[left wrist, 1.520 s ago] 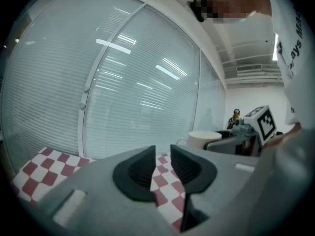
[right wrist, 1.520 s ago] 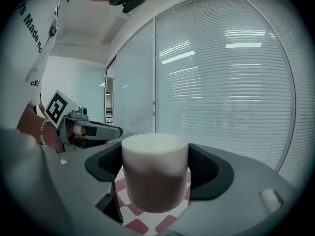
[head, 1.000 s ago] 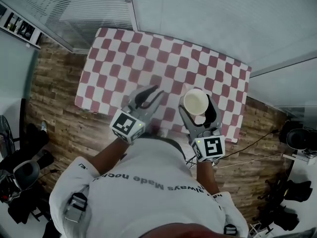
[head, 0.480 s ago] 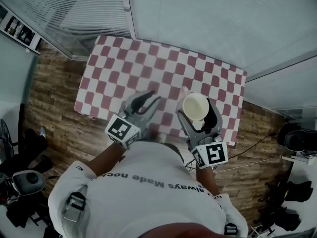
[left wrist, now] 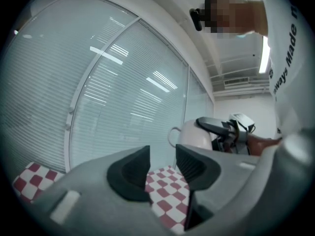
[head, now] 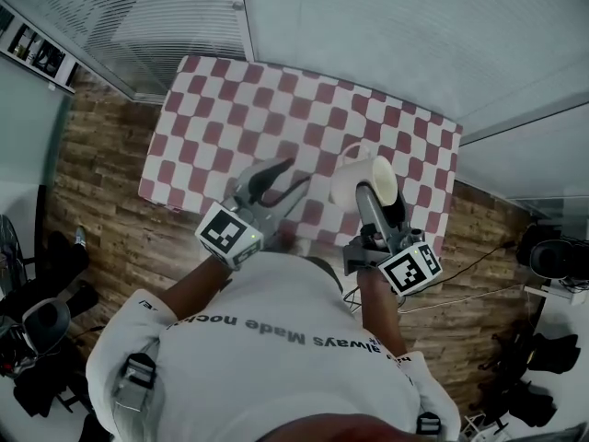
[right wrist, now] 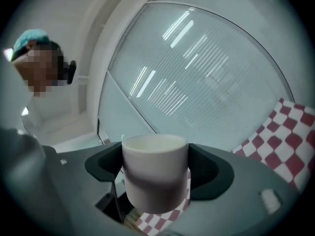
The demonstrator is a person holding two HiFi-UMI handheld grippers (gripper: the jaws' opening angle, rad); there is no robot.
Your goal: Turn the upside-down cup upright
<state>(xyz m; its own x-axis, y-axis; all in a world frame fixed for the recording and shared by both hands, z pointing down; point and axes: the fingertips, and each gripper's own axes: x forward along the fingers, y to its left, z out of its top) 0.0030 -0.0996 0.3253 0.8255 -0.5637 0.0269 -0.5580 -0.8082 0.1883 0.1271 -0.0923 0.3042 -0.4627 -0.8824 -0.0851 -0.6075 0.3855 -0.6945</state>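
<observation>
A white handled cup (head: 354, 178) hangs above the red-and-white checkered table (head: 239, 109), tipped onto its side with the handle toward the far edge. My right gripper (head: 375, 191) is shut on its body. In the right gripper view the cup (right wrist: 155, 181) fills the gap, and the right gripper (right wrist: 155, 163) has both dark pads pressed on its wall. My left gripper (head: 287, 175) hovers to the cup's left. Its jaws are opening, and the left gripper (left wrist: 162, 168) has nothing between them. In that view the cup (left wrist: 194, 136) shows off to the right.
Glass walls with blinds (head: 386, 35) run along the table's far side. Wooden floor (head: 101, 182) surrounds the table. Dark equipment (head: 46, 311) lies on the floor at the left, with more gear and a cable (head: 543, 265) at the right.
The right gripper has rolled and risen with the cup, tipping it from end-up onto its side. The left gripper's jaws have parted a little.
</observation>
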